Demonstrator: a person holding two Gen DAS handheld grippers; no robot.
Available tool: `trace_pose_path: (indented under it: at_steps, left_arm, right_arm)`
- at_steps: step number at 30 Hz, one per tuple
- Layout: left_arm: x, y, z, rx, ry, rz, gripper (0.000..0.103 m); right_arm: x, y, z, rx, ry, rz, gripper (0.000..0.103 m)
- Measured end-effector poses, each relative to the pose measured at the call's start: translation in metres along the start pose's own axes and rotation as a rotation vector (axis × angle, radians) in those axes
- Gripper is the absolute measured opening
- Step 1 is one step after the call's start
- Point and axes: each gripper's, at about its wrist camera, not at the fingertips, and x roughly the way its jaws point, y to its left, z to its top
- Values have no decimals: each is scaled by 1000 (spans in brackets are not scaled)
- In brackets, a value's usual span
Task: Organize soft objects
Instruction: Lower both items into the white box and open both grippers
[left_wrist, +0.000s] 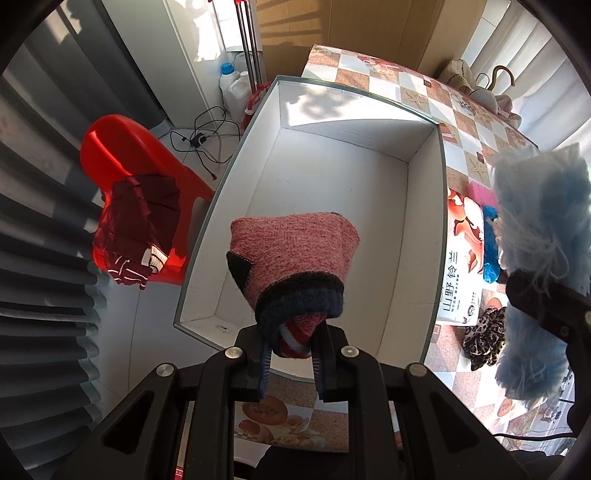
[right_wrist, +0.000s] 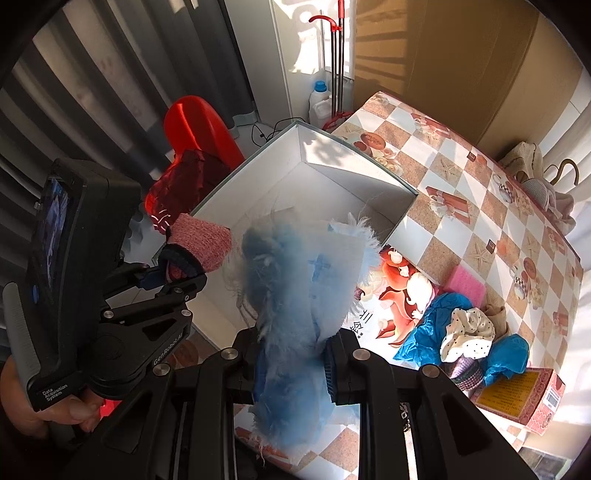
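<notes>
My left gripper (left_wrist: 291, 363) is shut on the dark cuff of a pink knitted sock (left_wrist: 295, 254), which hangs over the near end of a big white box (left_wrist: 424, 229) with nothing inside. That sock (right_wrist: 201, 245) and the left gripper (right_wrist: 166, 277) also show at the left of the right wrist view. My right gripper (right_wrist: 293, 363) is shut on a fluffy light-blue piece (right_wrist: 299, 288), held above the box's (right_wrist: 258, 177) near right side. The blue piece (left_wrist: 539, 236) fills the right edge of the left wrist view.
The box stands on a table with a checked cloth (right_wrist: 480, 177). Blue cloth (right_wrist: 436, 325), a dotted scrunchie (right_wrist: 467, 334), a pink sponge (right_wrist: 467, 284), a carton (right_wrist: 517, 395) and a printed pack (left_wrist: 461, 266) lie right of the box. A red chair (left_wrist: 122, 155) with a maroon garment (left_wrist: 144, 221) stands left.
</notes>
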Motion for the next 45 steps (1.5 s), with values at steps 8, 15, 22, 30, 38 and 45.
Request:
trace_pose_path:
  at_steps: [8, 15, 22, 30, 38, 45]
  left_arm:
    - [11, -1, 6, 15, 27, -8, 20]
    - [20, 2, 20, 22, 37, -7, 20]
    - [24, 3, 25, 30, 41, -14, 20]
    - [26, 6, 30, 17, 36, -14, 20]
    - [27, 11, 77, 39, -6, -35, 20]
    - [49, 11, 114, 53, 27, -44, 20]
  right_arm:
    - [12, -7, 7, 18, 32, 4, 25]
    - [24, -13, 23, 28, 44, -3, 25]
    - [30, -20, 32, 79, 54, 7, 25]
    - [33, -15, 37, 41, 68, 0, 25]
    - [54, -35, 60, 123, 99, 2, 25]
    - [65, -63, 93, 230, 111, -16, 25]
